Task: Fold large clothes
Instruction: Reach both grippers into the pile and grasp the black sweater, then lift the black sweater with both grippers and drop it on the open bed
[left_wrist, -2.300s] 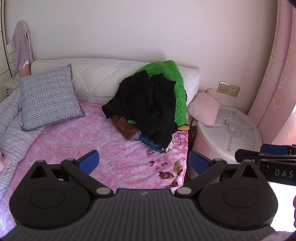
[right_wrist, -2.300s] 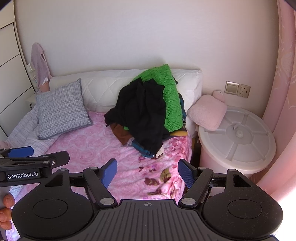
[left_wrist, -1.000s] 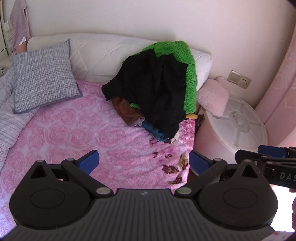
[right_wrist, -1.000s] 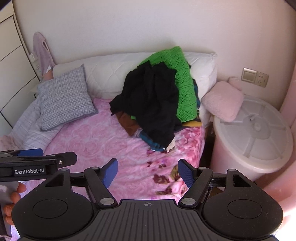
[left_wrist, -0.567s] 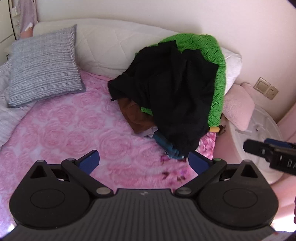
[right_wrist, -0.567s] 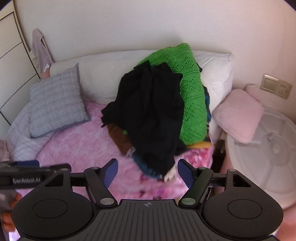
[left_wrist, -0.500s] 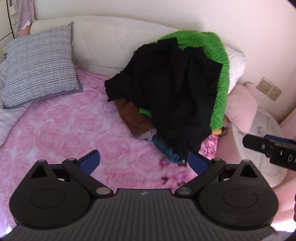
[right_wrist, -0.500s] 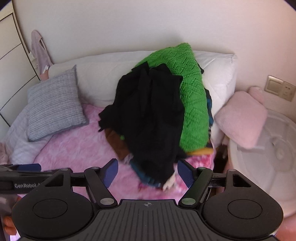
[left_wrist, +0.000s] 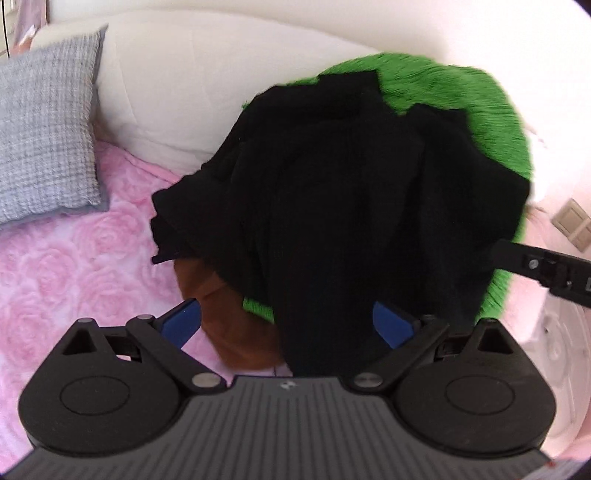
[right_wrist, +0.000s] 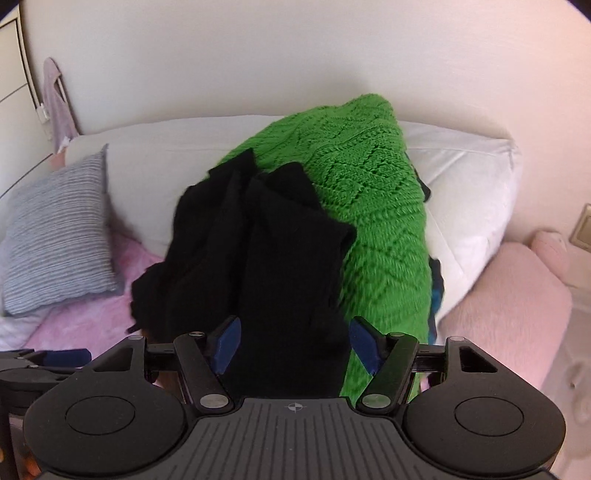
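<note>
A pile of clothes leans on the white headboard cushion (right_wrist: 155, 162): a black garment (left_wrist: 351, 192) (right_wrist: 266, 240) on top, a green knit sweater (right_wrist: 373, 192) (left_wrist: 491, 110) behind it, a brown garment (left_wrist: 236, 325) underneath. My left gripper (left_wrist: 286, 326) stands open right over the pile's lower edge, with brown and black cloth between its blue pads but not pinched. My right gripper (right_wrist: 295, 343) is open with its jaws closing; the black garment hangs between its pads, which do not press on it. The right gripper's finger (left_wrist: 546, 269) shows at the left view's right edge.
A pink rose-patterned blanket (left_wrist: 55, 266) covers the bed. A grey checked pillow (left_wrist: 40, 125) (right_wrist: 59, 236) lies at the left. A pink cushion (right_wrist: 506, 310) and a white round lid sit right of the bed. A wall socket (left_wrist: 574, 225) is at the far right.
Both grippers have come forward and down toward the clothes pile, which now fills the middle of both views. The right gripper's pads stand slightly closer together.
</note>
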